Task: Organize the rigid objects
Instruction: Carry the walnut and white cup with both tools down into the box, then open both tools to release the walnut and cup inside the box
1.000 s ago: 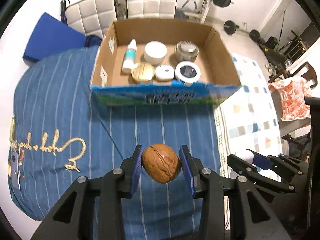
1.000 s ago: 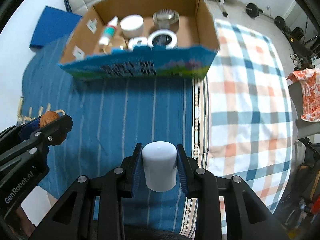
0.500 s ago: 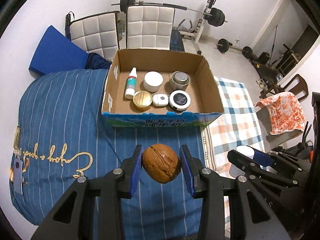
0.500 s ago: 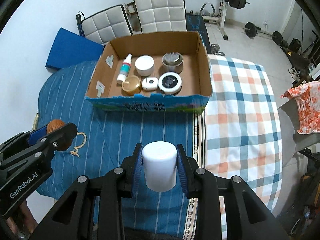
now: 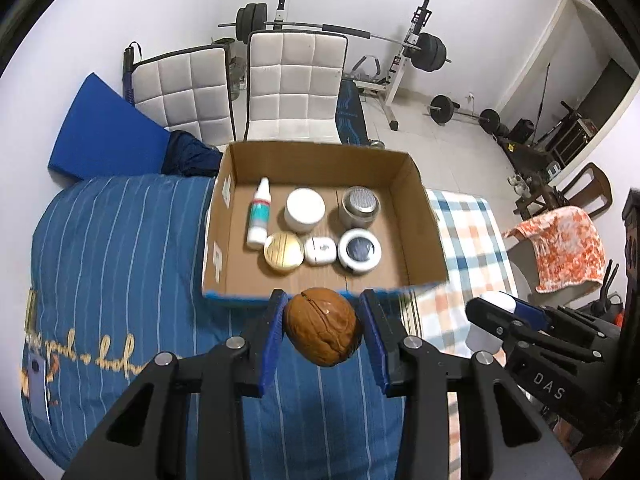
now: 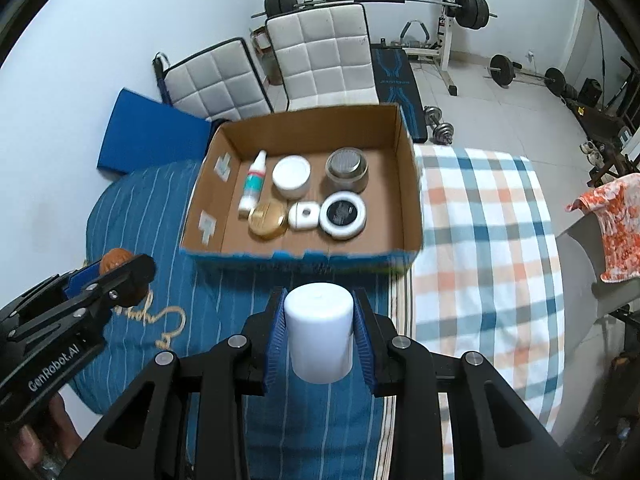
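My left gripper (image 5: pixel 322 330) is shut on a brown walnut (image 5: pixel 322 332), held above the blue striped bedding just before the near wall of the cardboard box (image 5: pixel 312 160). My right gripper (image 6: pixel 320 330) is shut on a white cylindrical jar (image 6: pixel 320 332), also held in front of the box (image 6: pixel 408 184). The box holds a white and teal bottle (image 5: pixel 258 218), a white jar (image 5: pixel 305 210), a metal tin (image 5: pixel 360 206), a gold compact (image 5: pixel 283 250), a small white case (image 5: pixel 320 250) and a white-rimmed round tin (image 5: pixel 359 254). The left gripper with the walnut (image 6: pixel 116 262) shows at the left of the right wrist view.
The box sits on a bed with blue striped bedding (image 5: pixel 120 260) and a checked blanket (image 6: pixel 488 240) to the right. Two white padded chairs (image 5: pixel 296 88) and weight equipment (image 5: pixel 420 48) stand behind. An orange patterned cloth (image 5: pixel 560 248) lies on a chair at right.
Both grippers have risen and drawn back from the box, so the view looks down into it from higher up. Each keeps hold of its object.
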The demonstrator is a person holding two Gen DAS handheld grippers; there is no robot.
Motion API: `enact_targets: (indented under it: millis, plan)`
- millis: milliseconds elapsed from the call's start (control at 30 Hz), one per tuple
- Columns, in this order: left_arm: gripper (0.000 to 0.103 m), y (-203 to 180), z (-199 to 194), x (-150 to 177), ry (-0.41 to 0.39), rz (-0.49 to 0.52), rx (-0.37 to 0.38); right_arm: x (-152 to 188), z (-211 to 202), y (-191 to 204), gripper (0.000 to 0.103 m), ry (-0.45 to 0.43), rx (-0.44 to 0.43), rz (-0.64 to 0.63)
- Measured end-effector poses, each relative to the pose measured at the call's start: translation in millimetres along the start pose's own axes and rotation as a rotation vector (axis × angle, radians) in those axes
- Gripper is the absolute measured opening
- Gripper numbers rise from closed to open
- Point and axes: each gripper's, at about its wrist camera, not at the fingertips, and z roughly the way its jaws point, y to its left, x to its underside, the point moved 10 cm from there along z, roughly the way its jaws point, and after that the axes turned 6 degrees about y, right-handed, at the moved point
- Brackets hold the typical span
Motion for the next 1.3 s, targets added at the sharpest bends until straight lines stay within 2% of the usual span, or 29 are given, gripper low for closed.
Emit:
enact_targets:
  millis: [167, 333, 500, 633, 733, 833, 1033, 1200, 1300]
  plan:
    - [0.034, 12, 37, -50, 0.042, -0.006, 0.005, -45, 28, -17, 0.035, 0.019, -0.001, 0.033]
    - [0.034, 17, 84, -98, 0.104, -0.012, 0.009, -101, 77, -40, 0.035, 0.056, 0.01, 0.093]
    - [0.034, 27, 146, -126, 0.235, -0.038, 0.01, -148, 125, -60, 0.035, 0.112, 0.034, 0.142]
    - [0.035, 41, 194, -124, 0.342, -0.055, -0.002, -163, 167, -70, 0.035, 0.174, 0.073, 0.156]
    - [0.035, 55, 227, -114, 0.417, -0.065, -0.034, -161, 191, -73, 0.035, 0.209, 0.102, 0.146]
    - [0.035, 64, 249, -103, 0.47, -0.089, -0.037, -157, 214, -77, 0.035, 0.242, 0.125, 0.147]
    - [0.035, 69, 273, -86, 0.537, -0.115, -0.021, -150, 240, -80, 0.035, 0.279, 0.151, 0.148]
    - [0.036, 64, 275, -84, 0.544, -0.111, -0.003, -148, 253, -81, 0.035, 0.3, 0.171, 0.142]
    - [0.041, 64, 274, -82, 0.564, -0.117, -0.002, -146, 262, -84, 0.035, 0.32, 0.177, 0.149]
